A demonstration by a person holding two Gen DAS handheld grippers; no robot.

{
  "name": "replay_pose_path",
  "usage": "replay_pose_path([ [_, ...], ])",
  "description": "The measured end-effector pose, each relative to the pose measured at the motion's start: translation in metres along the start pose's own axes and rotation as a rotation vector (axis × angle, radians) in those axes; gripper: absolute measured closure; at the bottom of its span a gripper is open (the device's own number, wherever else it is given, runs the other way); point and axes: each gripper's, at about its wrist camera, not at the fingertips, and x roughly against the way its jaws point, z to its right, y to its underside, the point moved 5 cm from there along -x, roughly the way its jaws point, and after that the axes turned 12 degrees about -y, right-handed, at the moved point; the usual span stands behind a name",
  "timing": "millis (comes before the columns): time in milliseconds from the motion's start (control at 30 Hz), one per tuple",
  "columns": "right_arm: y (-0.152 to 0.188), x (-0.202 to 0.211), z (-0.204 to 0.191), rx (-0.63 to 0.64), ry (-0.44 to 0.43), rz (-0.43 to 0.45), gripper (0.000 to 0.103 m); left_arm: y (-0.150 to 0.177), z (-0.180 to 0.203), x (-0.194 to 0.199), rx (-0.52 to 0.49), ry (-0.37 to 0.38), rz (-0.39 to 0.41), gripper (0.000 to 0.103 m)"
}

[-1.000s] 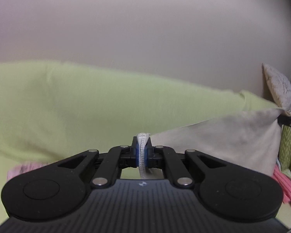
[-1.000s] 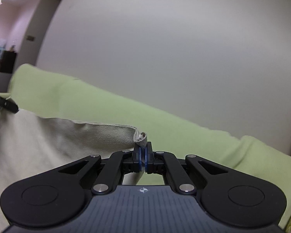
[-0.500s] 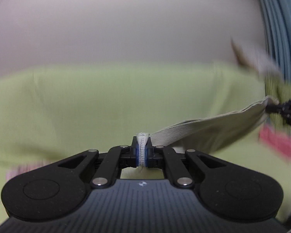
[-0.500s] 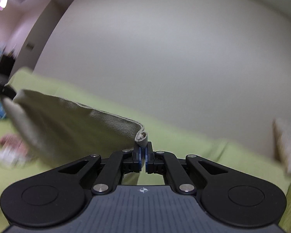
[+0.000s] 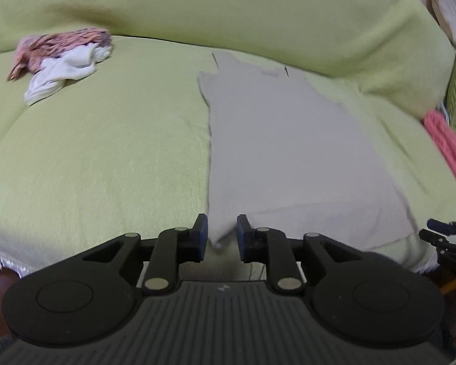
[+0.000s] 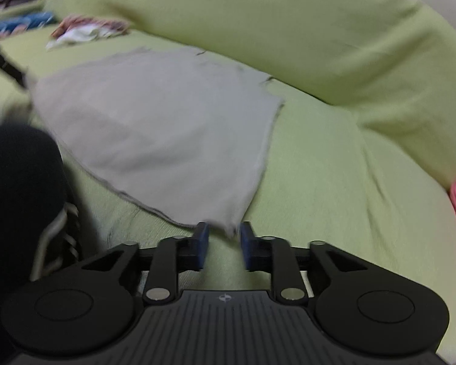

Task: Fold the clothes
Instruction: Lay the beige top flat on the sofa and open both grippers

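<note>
Lime-green covered sofa point(image 5: 106, 158): flat beige sleeveless top point(image 5: 288, 152) at centre frame; left gripper point(image 5: 221, 232) and right gripper point(image 6: 225, 240) parted at hem corners. Risk: withdrawal drags hem, wrinkling it.

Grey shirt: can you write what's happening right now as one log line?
step: lay flat | grey shirt: spread on green sofa | left gripper: open at corner | right gripper: open at corner

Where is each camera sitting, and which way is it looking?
Left wrist: sits on the left gripper, looking forward over the grey garment on the green sofa; its open fingers show.
Right wrist: sits on the right gripper, facing the same garment's other near corner; open fingers show.
Shared: garment, sofa, clothes pile.
</note>
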Motion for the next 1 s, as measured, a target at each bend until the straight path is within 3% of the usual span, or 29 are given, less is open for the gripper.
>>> replay_pose_path([
  [67, 0.001, 0.023, 0.069, -0.096, -0.011, 0.041, 0.071, -0.001, -0.008, 0.003, 0.073, 0.030, -0.006, 0.082],
  [167, 0.025, 0.086, 0.119, -0.262, -0.081, 0.126, 0.066, -0.004, -0.019, 0.000, 0.195, 0.082, -0.036, 0.076],
  [267, 0.021, 0.080, 0.132, -0.372, -0.095, 0.133, 0.066, -0.003, -0.021, -0.012, 0.264, 0.094, -0.086, 0.076],
  [400, 0.060, 0.085, 0.166, -0.595, -0.152, 0.108, 0.066, 0.008, -0.023, -0.045, 0.374, 0.127, -0.196, 0.076],
  [533, 0.071, 0.044, 0.177, -0.837, -0.262, 0.098, 0.065, 0.019, -0.026, -0.062, 0.487, 0.185, -0.243, 0.076],
  [600, 0.072, 0.031, 0.169, -0.887, -0.291, 0.113, 0.066, 0.018, -0.025, -0.061, 0.482, 0.196, -0.239, 0.078],
  [633, 0.067, 0.018, 0.170, -0.898, -0.309, 0.121, 0.070, 0.019, -0.025, -0.061, 0.472, 0.196, -0.241, 0.085],
  [667, 0.062, 0.007, 0.170, -0.912, -0.325, 0.120, 0.086, 0.019, -0.024, -0.061, 0.461, 0.195, -0.244, 0.103],
  [700, 0.061, 0.003, 0.169, -0.922, -0.336, 0.118, 0.096, 0.020, -0.024, -0.061, 0.454, 0.194, -0.249, 0.103],
  [800, 0.060, 0.012, 0.169, -0.910, -0.323, 0.136, 0.098, 0.020, -0.026, -0.050, 0.417, 0.156, -0.199, 0.103],
  [900, 0.055, 0.032, 0.169, -0.890, -0.314, 0.177, 0.099, 0.015, -0.026, -0.029, 0.315, 0.099, -0.112, 0.103],
  [1000, 0.053, 0.027, 0.181, -0.893, -0.314, 0.186, 0.099, 0.017, -0.025, -0.021, 0.251, 0.059, -0.095, 0.103],
])
